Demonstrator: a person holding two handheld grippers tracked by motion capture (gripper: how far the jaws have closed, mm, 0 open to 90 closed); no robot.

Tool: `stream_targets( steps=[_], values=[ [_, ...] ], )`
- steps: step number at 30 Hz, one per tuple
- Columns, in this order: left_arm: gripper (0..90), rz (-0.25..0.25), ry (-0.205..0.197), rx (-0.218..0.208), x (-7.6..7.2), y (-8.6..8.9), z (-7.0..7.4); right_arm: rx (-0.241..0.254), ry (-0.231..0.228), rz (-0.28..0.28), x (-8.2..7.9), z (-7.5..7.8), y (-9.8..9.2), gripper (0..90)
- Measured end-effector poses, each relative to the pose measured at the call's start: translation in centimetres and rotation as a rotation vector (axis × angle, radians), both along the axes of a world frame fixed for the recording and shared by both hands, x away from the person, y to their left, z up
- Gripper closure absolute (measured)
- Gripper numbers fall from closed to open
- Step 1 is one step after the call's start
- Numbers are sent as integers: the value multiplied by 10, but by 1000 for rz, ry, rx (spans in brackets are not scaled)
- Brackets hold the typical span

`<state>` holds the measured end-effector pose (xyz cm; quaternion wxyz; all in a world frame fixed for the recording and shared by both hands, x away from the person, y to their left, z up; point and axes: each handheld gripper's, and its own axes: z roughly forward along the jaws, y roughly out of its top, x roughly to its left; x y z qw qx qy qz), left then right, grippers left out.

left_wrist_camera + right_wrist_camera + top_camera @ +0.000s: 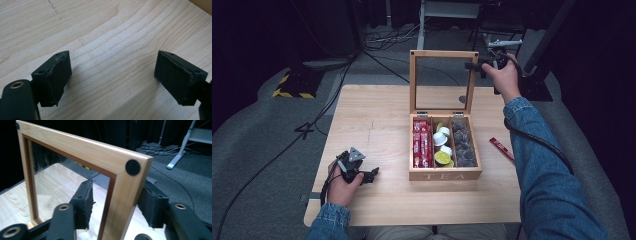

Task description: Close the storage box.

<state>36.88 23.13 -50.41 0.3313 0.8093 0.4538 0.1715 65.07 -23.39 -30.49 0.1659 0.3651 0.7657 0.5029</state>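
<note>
A wooden tea box (444, 175) stands on the table (372, 120) with its glass lid (443, 54) upright. It holds red sachets (422, 142), round white and green capsules (442, 145) and dark packets (462, 142). My right gripper (476, 65) is at the lid's top right corner. In the right gripper view its jaws straddle the lid's wooden frame (82, 150); the right gripper (117, 186) shows a gap between its left pad (83, 197) and the wood. My left gripper (373, 175) rests at the table's front left, and the left gripper (112, 60) stands open over bare wood.
A single red sachet (502, 149) lies on the table right of the box. Beyond the table's far edge are cables (387, 40), a black stand base with yellow stripes (294, 82) and a white frame leg (180, 152) on grey floor.
</note>
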Motion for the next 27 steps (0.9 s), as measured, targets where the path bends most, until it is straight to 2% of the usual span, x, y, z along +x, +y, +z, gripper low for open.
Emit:
stream_targets(
  steps=[10, 19, 27],
  values=[
    [145, 1, -1, -2, 0, 0, 0, 3, -17, 12, -14, 7, -2, 503],
    [145, 0, -1, 0, 0, 0, 0, 20, -37, 56, -41, 17, -8, 503],
    [145, 0, -1, 3, 0, 0, 0, 20, -62, 84, -72, 22, -11, 501]
  ],
)
